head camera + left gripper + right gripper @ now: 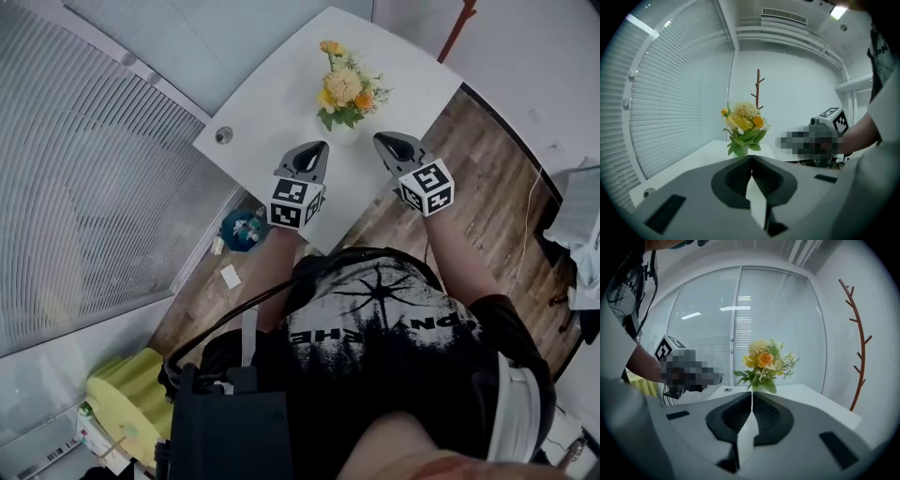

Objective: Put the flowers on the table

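A bunch of yellow and orange flowers with green leaves stands upright in a small white vase on the white table, towards its far side. Both gripper views face the flowers from a short way back. My left gripper hovers over the table's near edge, jaws shut with nothing between them. My right gripper is level with it to the right, also shut and empty. Neither touches the flowers.
A round cable hole sits at the table's left corner. A reddish-brown coat stand rises beyond the table. Window blinds fill the left side. A teal object and a yellow-green seat rest on the wooden floor.
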A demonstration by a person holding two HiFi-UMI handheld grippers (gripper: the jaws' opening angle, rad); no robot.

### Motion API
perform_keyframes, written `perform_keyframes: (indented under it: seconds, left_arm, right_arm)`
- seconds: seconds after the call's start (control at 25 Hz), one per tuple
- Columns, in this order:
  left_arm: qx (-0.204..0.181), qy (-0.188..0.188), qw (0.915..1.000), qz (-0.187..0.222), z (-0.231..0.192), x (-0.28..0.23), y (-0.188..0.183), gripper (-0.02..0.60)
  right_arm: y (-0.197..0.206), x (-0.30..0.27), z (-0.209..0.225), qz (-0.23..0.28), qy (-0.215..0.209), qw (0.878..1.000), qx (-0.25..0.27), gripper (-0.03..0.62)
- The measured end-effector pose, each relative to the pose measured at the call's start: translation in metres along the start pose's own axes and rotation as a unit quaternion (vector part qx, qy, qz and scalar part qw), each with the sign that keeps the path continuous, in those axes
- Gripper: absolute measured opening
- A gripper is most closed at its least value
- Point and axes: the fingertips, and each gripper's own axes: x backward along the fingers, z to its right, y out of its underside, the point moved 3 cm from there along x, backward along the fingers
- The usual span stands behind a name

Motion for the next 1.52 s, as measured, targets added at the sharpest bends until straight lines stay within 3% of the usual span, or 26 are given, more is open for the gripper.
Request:
perform_keyframes:
  seconds: [0.68,1.52]
  left_arm:
    - [-0.01,-0.005,0.9999,-0.005,-0.005,-0.001,-0.002,0.012]
    - [-0.016,-0.002,0.9998,-0.01,-0.011,0.001,-0.003,0.012]
  right_arm:
    - [0.002,-0.005,-0.008,-0.005,-0.017,1.0,0.01,0.017]
    - [0.005,-0.007,-0.007,-0.012,0.005,1.0,0.003,0.016]
